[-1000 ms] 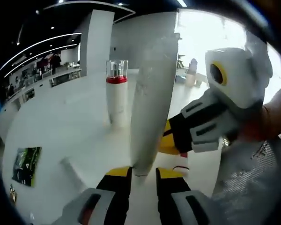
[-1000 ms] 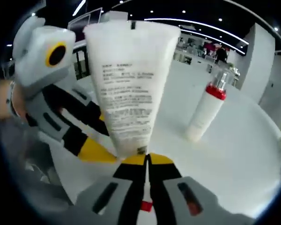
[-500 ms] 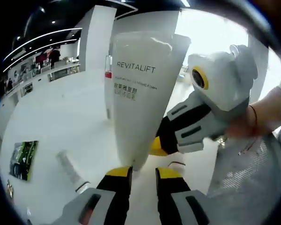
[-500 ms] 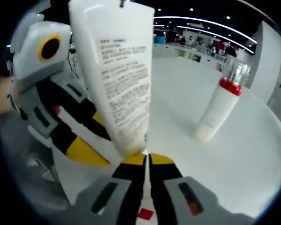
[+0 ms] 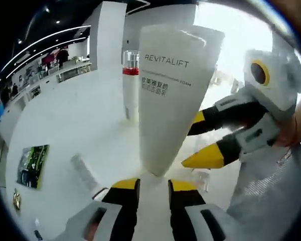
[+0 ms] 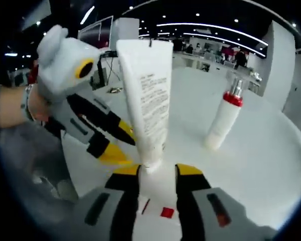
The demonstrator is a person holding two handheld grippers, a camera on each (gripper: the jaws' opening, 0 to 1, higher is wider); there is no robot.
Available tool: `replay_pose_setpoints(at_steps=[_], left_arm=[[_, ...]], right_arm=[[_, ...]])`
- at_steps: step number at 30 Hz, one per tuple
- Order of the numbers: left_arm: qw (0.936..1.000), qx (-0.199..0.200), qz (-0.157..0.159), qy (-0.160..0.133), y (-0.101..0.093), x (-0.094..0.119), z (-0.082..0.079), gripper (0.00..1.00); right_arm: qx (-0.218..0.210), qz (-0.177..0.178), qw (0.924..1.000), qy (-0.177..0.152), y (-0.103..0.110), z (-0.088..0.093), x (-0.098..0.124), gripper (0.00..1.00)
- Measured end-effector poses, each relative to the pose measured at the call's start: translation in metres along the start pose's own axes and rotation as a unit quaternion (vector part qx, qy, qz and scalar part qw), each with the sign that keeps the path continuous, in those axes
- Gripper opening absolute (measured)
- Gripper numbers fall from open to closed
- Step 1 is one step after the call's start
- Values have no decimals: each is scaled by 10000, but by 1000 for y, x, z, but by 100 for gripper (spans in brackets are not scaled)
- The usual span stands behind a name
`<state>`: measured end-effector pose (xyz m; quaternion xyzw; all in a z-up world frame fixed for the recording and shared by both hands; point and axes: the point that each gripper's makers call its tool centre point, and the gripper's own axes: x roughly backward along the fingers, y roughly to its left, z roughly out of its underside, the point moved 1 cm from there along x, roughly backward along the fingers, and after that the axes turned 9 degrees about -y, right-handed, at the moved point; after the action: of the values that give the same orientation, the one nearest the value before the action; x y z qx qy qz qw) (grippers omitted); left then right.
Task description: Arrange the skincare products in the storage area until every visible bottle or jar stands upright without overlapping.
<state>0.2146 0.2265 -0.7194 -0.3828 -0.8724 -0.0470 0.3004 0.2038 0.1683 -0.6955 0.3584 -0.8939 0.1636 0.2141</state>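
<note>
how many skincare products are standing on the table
2: the tube stands cap-down between the two tools, and the red-collared bottle stands farther back. More may be out of view.

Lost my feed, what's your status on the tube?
Both grippers open, left gripper, right gripper. White tube upright on its cap, ungripped. Pump bottle upright, apart. Nothing in the way.

A white tube point(image 6: 149, 103) stands cap-down just beyond the open right hand-held gripper point(image 6: 157, 172), a red-collared bottle point(image 6: 223, 120) behind.
</note>
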Motion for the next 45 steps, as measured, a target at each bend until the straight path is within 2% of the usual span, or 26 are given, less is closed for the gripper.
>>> replay_pose_setpoints(at_steps=[1,3,7,11,17,20,23,27,33,37,45], left_arm=[[10000,92,-16,26,2,2,0,24],[9998,186,-36,16,5,4,-1,24],[9997,238,-49,-46,6,8,-4,25],[9998,198,-100,-22,9,10,-3,25],[9994,279,-194,-34,14,12,-4,25],[9994,262,-206,-32,15,12,-4,25],[9995,263,-197,-33,14,12,-4,25],[9994,269,-187,-50,13,12,-4,25],[9995,264,-165,-45,13,11,-3,25],[9995,276,-153,-60,12,11,-4,25],[9994,300,-135,-122,12,11,-6,25]], right_arm=[[165,22,9999,-38,2,-2,0,30],[91,2,9999,-99,7,-4,0,32],[-416,103,9984,-363,8,-13,-1,39],[-1010,294,9908,-848,2,-30,-2,41],[-1067,418,9903,-791,5,-31,-13,42],[-982,600,9901,-809,3,-30,-16,41],[-1019,515,9911,-687,6,-27,-24,36],[-1083,593,9906,-585,5,-21,-33,35],[-838,649,9928,-558,3,-21,-40,30],[-705,654,9941,-507,0,-19,-42,27],[-663,405,9954,-553,-1,-19,-45,26]])
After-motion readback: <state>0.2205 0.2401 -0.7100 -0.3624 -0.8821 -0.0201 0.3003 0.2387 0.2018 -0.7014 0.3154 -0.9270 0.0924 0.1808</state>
